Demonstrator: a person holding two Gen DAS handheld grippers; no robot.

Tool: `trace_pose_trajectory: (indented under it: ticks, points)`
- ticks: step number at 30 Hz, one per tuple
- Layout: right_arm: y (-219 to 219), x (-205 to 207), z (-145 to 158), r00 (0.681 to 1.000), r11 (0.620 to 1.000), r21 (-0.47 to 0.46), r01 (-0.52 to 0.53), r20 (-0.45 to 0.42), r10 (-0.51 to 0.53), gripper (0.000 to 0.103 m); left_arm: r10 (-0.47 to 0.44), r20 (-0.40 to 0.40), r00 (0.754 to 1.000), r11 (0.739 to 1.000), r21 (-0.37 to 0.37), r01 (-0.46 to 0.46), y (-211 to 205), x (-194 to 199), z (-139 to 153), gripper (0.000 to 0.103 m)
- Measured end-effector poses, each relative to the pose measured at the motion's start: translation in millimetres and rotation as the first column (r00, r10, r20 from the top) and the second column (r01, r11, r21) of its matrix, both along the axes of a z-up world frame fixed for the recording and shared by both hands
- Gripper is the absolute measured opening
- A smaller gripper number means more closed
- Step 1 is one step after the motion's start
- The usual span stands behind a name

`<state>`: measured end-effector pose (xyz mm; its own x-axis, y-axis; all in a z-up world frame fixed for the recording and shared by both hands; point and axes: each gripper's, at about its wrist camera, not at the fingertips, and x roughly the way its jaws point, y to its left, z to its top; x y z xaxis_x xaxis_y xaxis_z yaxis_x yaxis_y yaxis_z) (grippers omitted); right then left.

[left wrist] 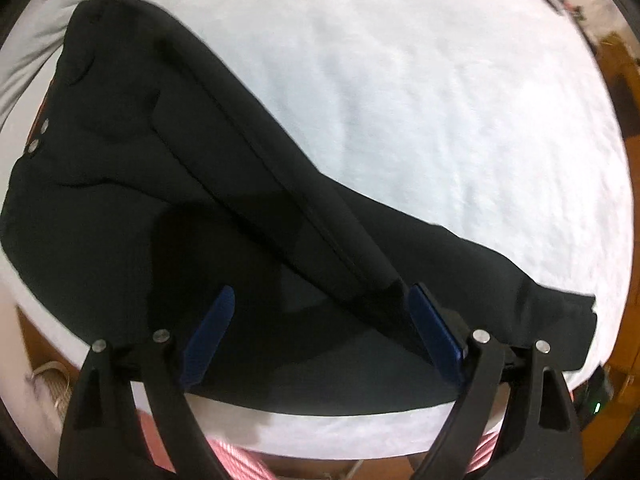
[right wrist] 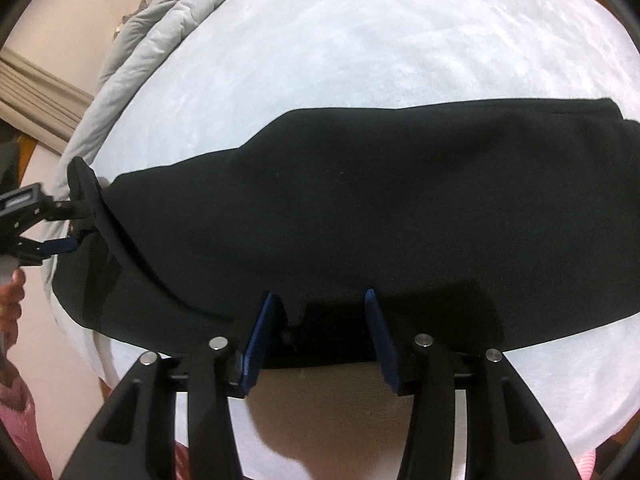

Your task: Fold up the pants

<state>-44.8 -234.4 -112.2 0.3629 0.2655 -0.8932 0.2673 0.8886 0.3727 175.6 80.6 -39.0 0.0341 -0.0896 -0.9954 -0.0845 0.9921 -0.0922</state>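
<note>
Black pants [left wrist: 224, 208] lie folded lengthwise on a white bed sheet [left wrist: 440, 100]. Their waistband with two metal snaps [left wrist: 39, 134] is at the left of the left wrist view. My left gripper [left wrist: 320, 304] hangs over the pants, pointing down, its blue pads [left wrist: 212, 336] wide apart and holding nothing. In the right wrist view the pants [right wrist: 380, 200] run across the bed. My right gripper [right wrist: 320, 300] sits at their near edge, pads [right wrist: 260, 344] apart with flat cloth between them, not pinching it. The left gripper [right wrist: 74, 226] shows at the pants' left end, jaws apart.
A grey quilt [right wrist: 160, 40] is bunched along the far left side of the bed. A person's hand [right wrist: 12, 292] and pink sleeve [right wrist: 16, 412] sit at the left edge. Wooden furniture [left wrist: 616, 80] borders the bed on the right. A curtain [right wrist: 32, 92] hangs at far left.
</note>
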Motion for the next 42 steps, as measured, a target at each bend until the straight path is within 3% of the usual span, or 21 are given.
trace_pose_trajectory:
  ticks: [4, 7, 8, 9, 10, 12, 15, 20, 23, 24, 27, 32, 36, 39, 40, 41, 42]
  points:
    - [-2.8, -4.1, 0.4, 1.000, 1.000, -0.001, -0.001, 0.002, 0.001, 0.048, 0.017, -0.091, 0.996, 0.999, 0.039, -0.013, 6.5, 21.9, -12.3, 0.088]
    - [-2.0, -4.7, 1.0, 1.000, 1.000, -0.004, -0.004, 0.004, 0.004, 0.048, 0.068, -0.143, 0.987, 0.998, 0.025, -0.065, 20.3, 34.3, -24.8, 0.084]
    - [-2.0, -4.6, 1.0, 1.000, 1.000, 0.000, -0.003, 0.004, 0.003, 0.048, 0.079, -0.151, 0.985, 0.997, 0.009, -0.078, 25.0, 35.2, -27.6, 0.079]
    - [4.7, 1.4, 0.3, 1.000, 1.000, 0.004, 0.000, 0.004, 0.000, 0.048, 0.092, -0.166, 0.982, 0.994, -0.036, -0.099, 32.9, 34.4, -31.9, 0.062]
    - [3.7, 1.1, 0.1, 1.000, 1.000, 0.008, 0.001, 0.004, -0.001, 0.048, 0.097, -0.175, 0.980, 0.992, -0.065, -0.110, 37.2, 32.9, -34.1, 0.038]
    - [5.2, 3.9, 0.0, 1.000, 1.000, 0.011, 0.001, 0.003, -0.001, 0.048, 0.101, -0.193, 0.976, 0.984, -0.128, -0.127, 47.5, 27.0, -38.7, 0.013]
    - [7.5, 7.6, 1.2, 1.000, 1.000, 0.006, -0.007, -0.003, 0.007, 0.048, 0.121, -0.117, 0.986, 0.978, -0.156, -0.139, 64.2, 12.2, -31.5, 0.008]
    - [1.6, 12.7, 1.6, 1.000, 0.999, 0.052, 0.005, -0.022, -0.003, 0.048, 0.162, 0.130, 0.978, 0.973, -0.189, -0.136, 88.8, -45.8, 4.3, 0.008]
    - [3.0, 15.3, 4.9, 0.999, 0.999, 0.044, -0.006, -0.039, 0.008, 0.047, 0.150, 0.228, 0.962, 0.981, -0.154, -0.117, 90.6, -83.3, 7.4, 0.009]
    - [4.9, 16.6, 7.0, 0.999, 1.000, 0.029, -0.011, -0.045, 0.013, 0.047, 0.138, 0.245, 0.960, 0.985, -0.133, -0.108, 71.5, -92.1, 11.2, 0.010]
    - [29.5, 20.4, 30.4, 0.998, 0.995, -0.079, -0.058, -0.032, 0.056, 0.048, 0.116, 0.265, 0.957, 0.990, -0.104, -0.091, 74.4, -106.1, -12.4, 0.010]
    - [106.4, 35.3, 55.4, 0.970, 0.971, -0.015, -0.238, 0.055, 0.239, 0.048, 0.121, 0.296, 0.947, 0.989, -0.117, -0.090, 75.6, -107.9, -22.2, 0.011]
    - [153.9, 53.9, 38.9, 0.953, 0.953, 0.033, -0.302, 0.036, 0.301, 0.047, 0.142, 0.293, 0.946, 0.984, -0.148, -0.102, 63.1, -120.9, -24.4, 0.013]
    - [171.9, 63.0, 3.3, 0.955, 0.956, 0.012, -0.292, -0.058, 0.292, 0.047, 0.145, 0.290, 0.946, 0.980, -0.171, -0.098, 62.1, -128.1, -26.4, 0.013]
    - [172.7, 63.3, -1.6, 0.955, 0.957, -0.003, -0.291, -0.052, 0.290, 0.047, 0.141, 0.285, 0.948, 0.980, -0.174, -0.094, 62.7, -128.8, -28.3, 0.014]
    - [176.2, 60.2, -2.4, 0.954, 0.954, -0.032, -0.297, -0.034, 0.296, 0.048, 0.138, 0.274, 0.952, 0.980, -0.176, -0.092, 63.3, -127.8, -27.3, 0.016]
    - [179.8, 57.8, -0.6, 0.951, 0.949, -0.059, -0.309, -0.027, 0.308, 0.048, 0.142, 0.256, 0.956, 0.979, -0.180, -0.097, 66.5, -126.6, -25.3, 0.028]
